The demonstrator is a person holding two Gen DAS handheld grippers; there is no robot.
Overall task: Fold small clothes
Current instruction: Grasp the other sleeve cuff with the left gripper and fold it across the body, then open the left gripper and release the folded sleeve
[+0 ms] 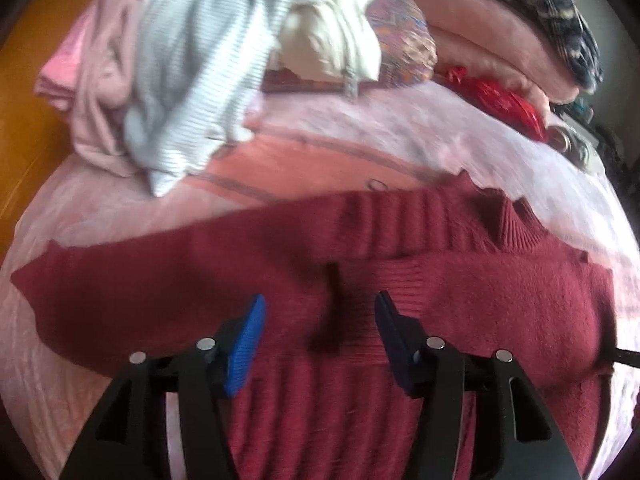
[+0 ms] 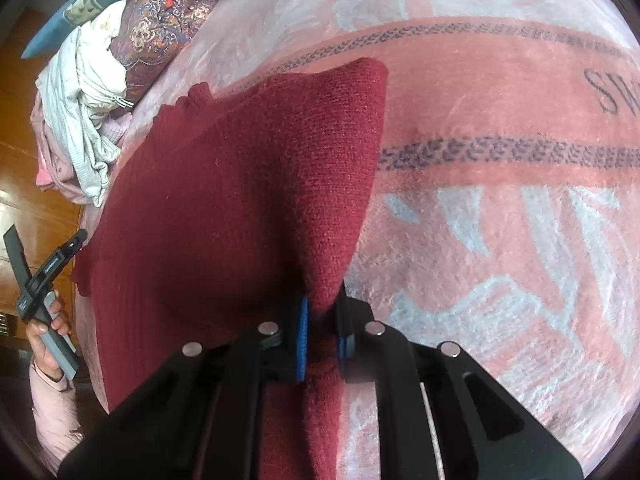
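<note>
A dark red knit sweater [image 1: 480,300] lies spread on the pink bed blanket [image 1: 360,128], one sleeve stretched out to the left and the ribbed collar at the upper right. My left gripper [image 1: 320,300] hovers over the middle of the sweater, its blue pads apart with nothing between them. In the right wrist view the sweater [image 2: 240,200] is bunched up into a raised fold. My right gripper [image 2: 323,300] is shut on that fold at its near edge. The left gripper [image 2: 44,276] also shows at the far left there, held by a hand.
A pile of pale clothes [image 1: 180,80] sits at the bed's far left, beside a patterned cushion [image 1: 404,40], a folded pink blanket [image 1: 480,40] and a red item [image 1: 504,100]. Wooden floor [image 1: 24,120] lies beyond the bed's left edge. The printed blanket [image 2: 500,200] stretches to the right.
</note>
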